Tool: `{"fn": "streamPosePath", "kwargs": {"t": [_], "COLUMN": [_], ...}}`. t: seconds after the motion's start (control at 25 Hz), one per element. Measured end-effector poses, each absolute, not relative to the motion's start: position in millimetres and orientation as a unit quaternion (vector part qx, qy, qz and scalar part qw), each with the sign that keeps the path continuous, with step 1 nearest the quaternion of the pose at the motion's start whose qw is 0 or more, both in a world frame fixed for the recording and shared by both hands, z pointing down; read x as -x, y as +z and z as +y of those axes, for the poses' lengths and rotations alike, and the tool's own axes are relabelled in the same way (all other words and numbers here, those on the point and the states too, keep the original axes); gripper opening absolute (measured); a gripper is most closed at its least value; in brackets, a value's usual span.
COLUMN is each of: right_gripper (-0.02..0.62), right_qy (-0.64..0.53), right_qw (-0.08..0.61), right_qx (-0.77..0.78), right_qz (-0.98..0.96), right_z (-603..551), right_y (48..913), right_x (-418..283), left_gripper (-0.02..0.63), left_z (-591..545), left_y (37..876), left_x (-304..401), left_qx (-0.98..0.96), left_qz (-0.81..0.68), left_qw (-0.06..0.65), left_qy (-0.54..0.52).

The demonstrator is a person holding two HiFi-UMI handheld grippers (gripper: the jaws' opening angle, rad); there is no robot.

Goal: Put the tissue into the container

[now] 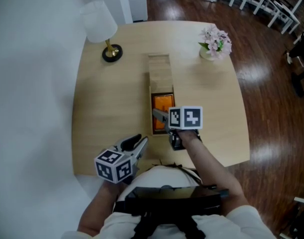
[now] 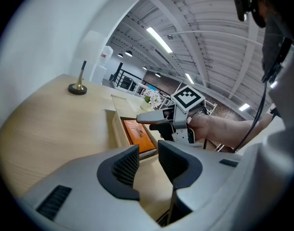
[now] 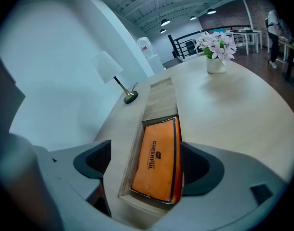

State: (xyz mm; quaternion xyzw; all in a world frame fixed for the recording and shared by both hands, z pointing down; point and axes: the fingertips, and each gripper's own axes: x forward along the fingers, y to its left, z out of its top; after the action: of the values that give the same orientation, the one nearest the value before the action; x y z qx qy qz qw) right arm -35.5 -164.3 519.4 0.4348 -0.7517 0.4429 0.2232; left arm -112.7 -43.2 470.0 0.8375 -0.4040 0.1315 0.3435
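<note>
An orange tissue pack (image 1: 163,103) (image 3: 156,158) lies flat inside a long wooden container (image 1: 159,71) in the middle of the table. The container's near half stands uncovered, and a wooden lid (image 3: 161,100) covers the far half. My right gripper (image 1: 160,116) (image 3: 147,162) hangs over the near end of the pack, jaws wide open on either side, and the pads do not press on it. My left gripper (image 1: 139,142) (image 2: 148,165) waits near the table's front edge, left of the container, with a narrow gap and nothing between its fingers. The pack (image 2: 137,133) also shows in the left gripper view.
A white table lamp (image 1: 99,24) stands at the back left. A vase of pink flowers (image 1: 215,43) stands at the back right. The table (image 1: 212,108) is light wood with rounded edges. Chairs (image 1: 271,4) stand on the dark floor beyond it.
</note>
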Motion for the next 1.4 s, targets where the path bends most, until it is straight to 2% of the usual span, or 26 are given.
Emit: {"fn": "streamPosePath", "kwargs": {"t": [0.28,0.44,0.48,0.6,0.72,0.96,1.4], "right_gripper": [0.439,0.326,0.279,0.142,0.083,0.066,0.046], "right_qy": [0.416,0.393,0.391,0.401,0.411,0.408,0.409], "right_qw": [0.212,0.210,0.206,0.181,0.162,0.144,0.117], "right_qx": [-0.423,-0.423,-0.422,-0.419,-0.420,-0.425,-0.443], "right_qz": [-0.776,-0.789,-0.791,-0.794,-0.793,-0.795,-0.789], "right_z": [-156,-148,-145,-140,-135,-119,-87], "right_y": [497,484,481,475,474,471,460], "right_x": [25,14,12,4,-5,-22,-49], "left_gripper": [0.123,0.118,0.098,0.097,0.067,0.023,0.000], "left_z": [-45,-44,-44,-44,-43,-38,-22], "left_y": [465,461,459,455,451,447,445], "left_x": [111,108,107,106,103,98,90], "left_qx": [-0.840,-0.845,-0.847,-0.851,-0.857,-0.867,-0.880], "left_qz": [-0.403,-0.397,-0.396,-0.391,-0.382,-0.363,-0.329], "left_qw": [0.341,0.338,0.337,0.333,0.330,0.327,0.321], "left_qy": [0.123,0.116,0.115,0.110,0.104,0.101,0.116]}}
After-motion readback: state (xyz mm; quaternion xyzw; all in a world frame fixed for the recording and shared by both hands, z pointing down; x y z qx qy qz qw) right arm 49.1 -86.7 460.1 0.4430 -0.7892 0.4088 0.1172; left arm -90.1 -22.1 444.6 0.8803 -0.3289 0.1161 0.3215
